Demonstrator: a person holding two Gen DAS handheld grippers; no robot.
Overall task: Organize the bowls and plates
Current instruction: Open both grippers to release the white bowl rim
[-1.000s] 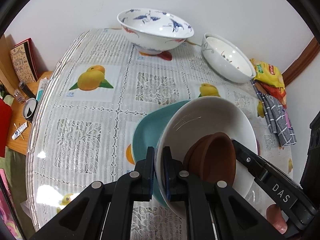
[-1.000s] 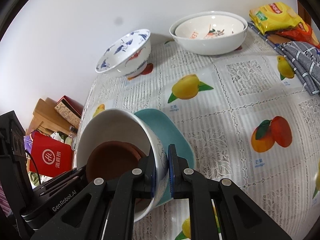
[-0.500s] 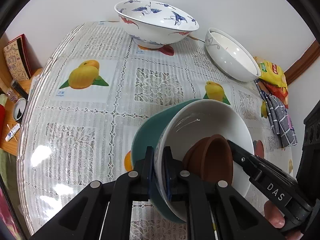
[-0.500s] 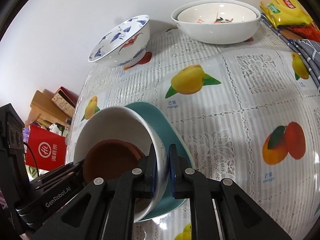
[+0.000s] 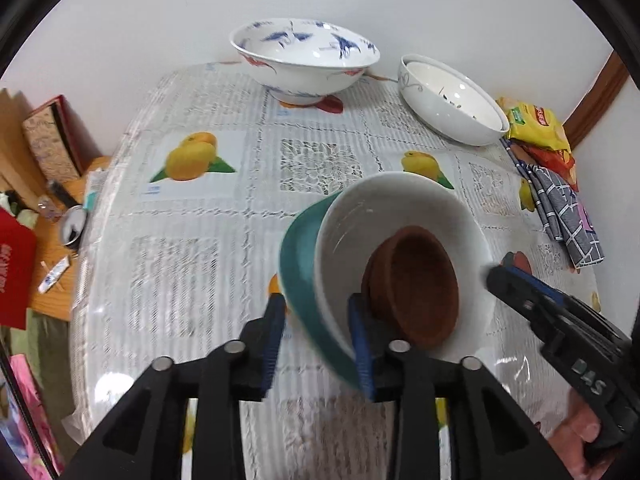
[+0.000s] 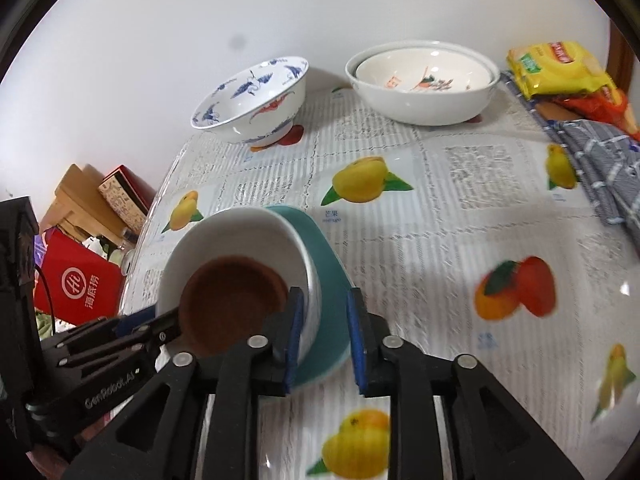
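The left gripper (image 5: 318, 346) and right gripper (image 6: 322, 340), jaws just opened, are spread astride the white bowl (image 5: 400, 216) rim, nothing pinched.

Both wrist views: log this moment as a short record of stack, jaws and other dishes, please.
stack: brown bowl in white bowl on teal plate
left gripper: jaws just opening, astride the stack's rim, pads off it
right gripper: jaws just opening, astride the opposite rim
far dishes: crane bowl; two nested white bowls
table: fruit-print cloth
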